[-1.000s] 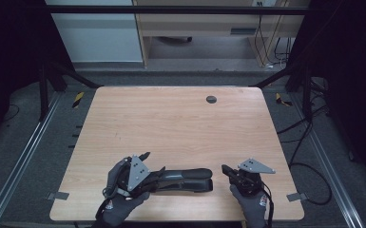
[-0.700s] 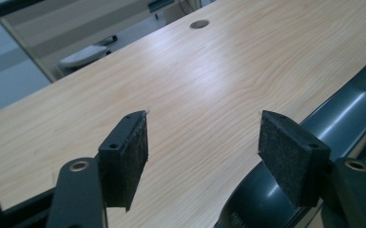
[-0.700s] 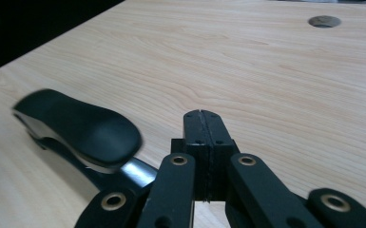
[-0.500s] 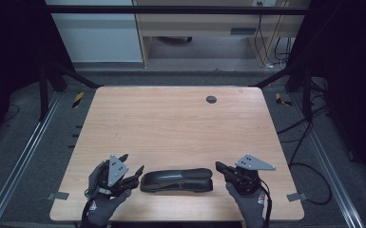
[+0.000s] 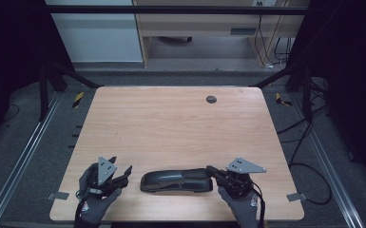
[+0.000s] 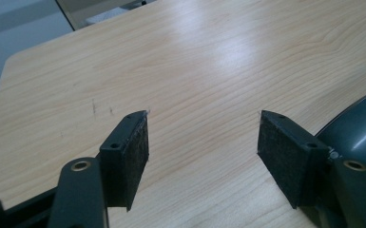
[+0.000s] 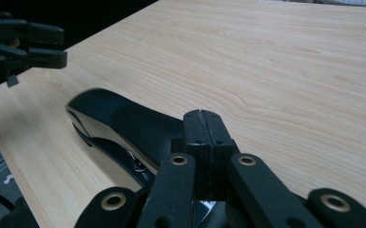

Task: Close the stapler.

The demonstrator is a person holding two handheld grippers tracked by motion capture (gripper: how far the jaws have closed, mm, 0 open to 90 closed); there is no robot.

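Observation:
A long, dark, glossy case [image 5: 176,180] lies crosswise near the front edge of the wooden table [image 5: 171,128]. My left gripper [image 5: 121,165] hovers just left of the case's left end, open, with bare wood between its pads [image 6: 202,137]. The case's rounded end [image 6: 361,133] sits beside the right-hand jaw. My right gripper [image 5: 210,169] is at the case's right end, shut, its pads pressed together [image 7: 203,116] with nothing visible between them. Below and beyond those pads the case [image 7: 123,123] stretches toward the left gripper [image 7: 33,45].
A round grommet hole [image 5: 211,99] sits in the far right part of the tabletop. Behind the table stands a wooden desk [image 5: 195,23]. Cables [image 5: 309,142] trail over the floor at the right. Metal rails run along both sides.
My left gripper has drawn away leftward from the case's left end, still open. The case and my right gripper have stayed about where they were.

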